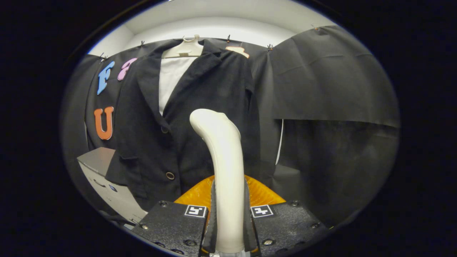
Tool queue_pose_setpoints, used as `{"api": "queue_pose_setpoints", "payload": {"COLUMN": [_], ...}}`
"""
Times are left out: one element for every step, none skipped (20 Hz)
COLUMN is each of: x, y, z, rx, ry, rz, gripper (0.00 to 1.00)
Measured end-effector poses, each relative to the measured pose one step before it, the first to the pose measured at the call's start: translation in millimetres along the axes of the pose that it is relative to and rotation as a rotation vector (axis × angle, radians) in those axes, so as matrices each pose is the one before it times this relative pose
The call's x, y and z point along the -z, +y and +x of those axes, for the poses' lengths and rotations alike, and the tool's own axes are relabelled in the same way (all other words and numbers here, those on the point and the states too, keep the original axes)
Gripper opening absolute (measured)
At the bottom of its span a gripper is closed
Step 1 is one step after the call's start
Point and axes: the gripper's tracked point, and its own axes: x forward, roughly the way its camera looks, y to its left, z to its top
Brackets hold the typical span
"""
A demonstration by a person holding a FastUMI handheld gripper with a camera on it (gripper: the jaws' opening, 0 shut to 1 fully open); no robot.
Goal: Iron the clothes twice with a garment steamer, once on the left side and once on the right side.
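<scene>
The gripper (228, 221) has two black, rough-textured finger blocks studded with silver screws. Each block carries a small white square tag with a black pattern, and dark ridged pads line the inner faces.

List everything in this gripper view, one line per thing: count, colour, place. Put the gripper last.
jacket: one, black, on a hanger against the booth wall, beyond the fingers, two buttons visible down its front.
hanger: one, cream, at the jacket's collar, hooked at the top of the wall.
white garment: one, white, inside the jacket's open front.
steamer handle: one, cream-white, upright between the fingers, curved top in front of the jacket.
orange part: one, orange and translucent, low behind the handle, just ahead of the fingers.
box: one, grey-white, below the jacket's sleeve.
gripper: one, black with two square markers, fingers pressed on either side of the steamer handle.
</scene>
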Motion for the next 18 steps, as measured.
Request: {"api": "queue_pose_setpoints", "payload": {"x": [6.56, 8.41, 5.35, 4.54, 5.25, 5.52, 4.72, 4.26, 4.95, 4.53, 4.81, 6.66, 7.89, 8.77, 7.62, 7.64, 7.56, 8.48], "y": [-1.07, -1.54, -1.22, -0.59, -3.59, -1.3, -2.64, -0.11, -1.31, 0.89, 2.05, 2.65, 3.64, 2.76, 2.7, 2.65, 2.38, 2.8], "z": [-1.17, -0.72, -1.33, -0.98, -0.82, -1.63, -0.02, -0.55, 0.75, -0.14, -0.04, 0.47, 0.69, 2.21, 1.28, 1.89, 1.49, 1.96], "rx": [0.00053, 0.00247, -0.00111, 0.0004, 0.00247, 0.00431, -0.00057, -0.0002, 0.00148, 0.00185, -0.00355, -0.00735, -0.00604, -0.00419, -0.00068, -0.00279, -0.00053, -0.00179], "ry": [0.01021, 0.01181, 0.00767, 0.00643, 0.00619, 0.00662, 0.00703, 0.00498, 0.00386, 0.00292, 0.00418, 0.00552, 0.0115, 0.01136, 0.01498, 0.0128, 0.01593, 0.01473], "rz": [-0.00263, -0.00522, -0.00523, -0.00395, -0.00297, 0.00049, 0.00036, -0.00003, -0.00437, -0.00527, -0.00682, -0.00633, -0.00872, -0.00864, -0.0097, -0.00748, -0.00736, -0.0059], "gripper": [0.32, 0.32, 0.32, 0.32, 0.32, 0.32, 0.32, 0.32, 0.32, 0.32, 0.32, 0.32, 0.32, 0.32, 0.32, 0.32, 0.32, 0.32]}}
